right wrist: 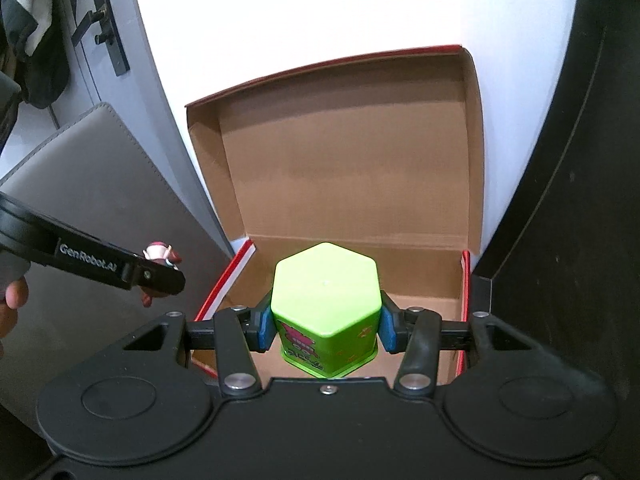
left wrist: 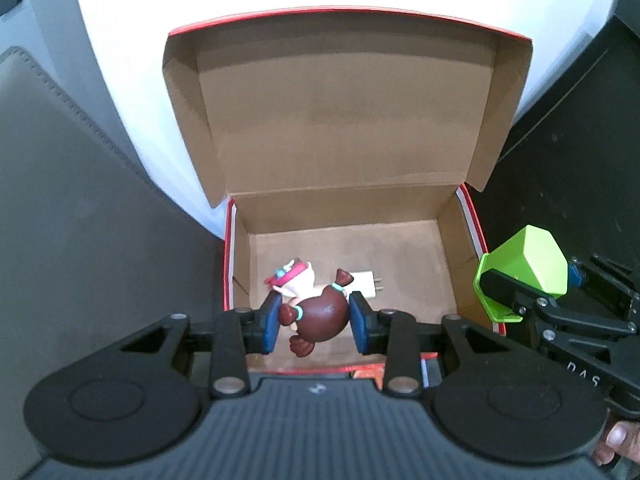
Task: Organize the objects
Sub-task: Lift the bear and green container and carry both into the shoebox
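**A:** What is each hand carrying?

**B:** The left gripper (left wrist: 313,322) is clamped on a small figurine (left wrist: 316,312), brown-bodied with a pink hat, held over the near-left corner of an open cardboard box (left wrist: 448,240). The right gripper (right wrist: 325,325) is clamped on a green hexagonal container (right wrist: 325,304), held above the box's near edge, toward its middle.

**A:** Is anything in the box yet?

**B:** A white charger plug (left wrist: 366,283) lies on the box floor, near the front edge — the figurine partly hides it. The lid stands open at the back.

**A:** So which step is this?

**B:** Loading, I'd judge — both items are poised to go in. Next, each needs lowering to the floor in its own space, clear of the plug, before the jaws part.
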Action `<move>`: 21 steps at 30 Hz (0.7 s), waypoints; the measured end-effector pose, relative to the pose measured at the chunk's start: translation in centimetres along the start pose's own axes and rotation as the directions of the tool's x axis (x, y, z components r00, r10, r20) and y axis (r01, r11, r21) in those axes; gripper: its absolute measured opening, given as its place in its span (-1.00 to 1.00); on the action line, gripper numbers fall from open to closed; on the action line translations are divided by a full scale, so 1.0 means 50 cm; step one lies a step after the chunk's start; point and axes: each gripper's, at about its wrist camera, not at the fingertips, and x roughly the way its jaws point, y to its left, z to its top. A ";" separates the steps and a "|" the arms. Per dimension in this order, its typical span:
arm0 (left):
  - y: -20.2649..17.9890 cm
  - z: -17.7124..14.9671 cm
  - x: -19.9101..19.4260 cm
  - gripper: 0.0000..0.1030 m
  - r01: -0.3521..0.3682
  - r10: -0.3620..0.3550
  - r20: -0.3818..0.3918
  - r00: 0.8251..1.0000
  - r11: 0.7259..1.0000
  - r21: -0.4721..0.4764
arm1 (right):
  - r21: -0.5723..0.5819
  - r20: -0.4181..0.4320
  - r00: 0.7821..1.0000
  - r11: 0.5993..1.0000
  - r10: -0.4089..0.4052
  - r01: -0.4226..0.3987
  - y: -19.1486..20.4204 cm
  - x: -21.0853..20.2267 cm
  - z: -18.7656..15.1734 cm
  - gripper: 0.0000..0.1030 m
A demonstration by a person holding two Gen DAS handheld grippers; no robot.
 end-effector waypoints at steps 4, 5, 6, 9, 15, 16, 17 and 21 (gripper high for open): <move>-0.007 0.025 0.029 -0.33 0.000 0.000 0.005 1.000 1.000 -0.006 | -0.008 0.018 1.000 1.000 0.009 -0.009 -0.011 0.024 0.013 -0.07; -0.008 0.030 0.038 -0.33 0.000 0.000 0.004 1.000 1.000 -0.010 | -0.009 0.022 1.000 1.000 0.014 -0.014 -0.015 0.030 0.013 -0.07; -0.011 0.035 0.050 -0.33 0.001 -0.001 0.001 1.000 1.000 -0.011 | -0.006 0.025 0.999 1.000 0.023 -0.023 -0.020 0.037 0.012 -0.07; -0.021 0.049 0.087 -0.33 -0.003 0.003 -0.010 1.000 1.000 -0.003 | 0.014 0.031 0.998 0.999 0.047 -0.048 -0.034 0.055 0.005 -0.07; -0.031 0.064 0.187 -0.33 -0.015 0.015 -0.060 0.998 1.000 -0.006 | 0.041 0.016 0.999 0.998 0.036 -0.037 -0.059 0.109 -0.015 -0.07; -0.032 0.066 0.204 -0.33 -0.017 0.016 -0.071 0.997 1.000 -0.011 | 0.051 0.009 0.999 0.998 0.036 -0.037 -0.064 0.117 -0.018 -0.07; -0.031 0.068 0.219 -0.33 -0.016 0.015 -0.080 0.997 1.000 -0.017 | 0.056 0.007 0.999 0.998 0.034 -0.035 -0.068 0.123 -0.021 -0.07; -0.029 0.071 0.279 -0.33 -0.019 0.014 -0.111 0.994 0.999 -0.046 | 0.056 0.001 1.000 0.998 0.026 -0.026 -0.079 0.136 -0.029 -0.07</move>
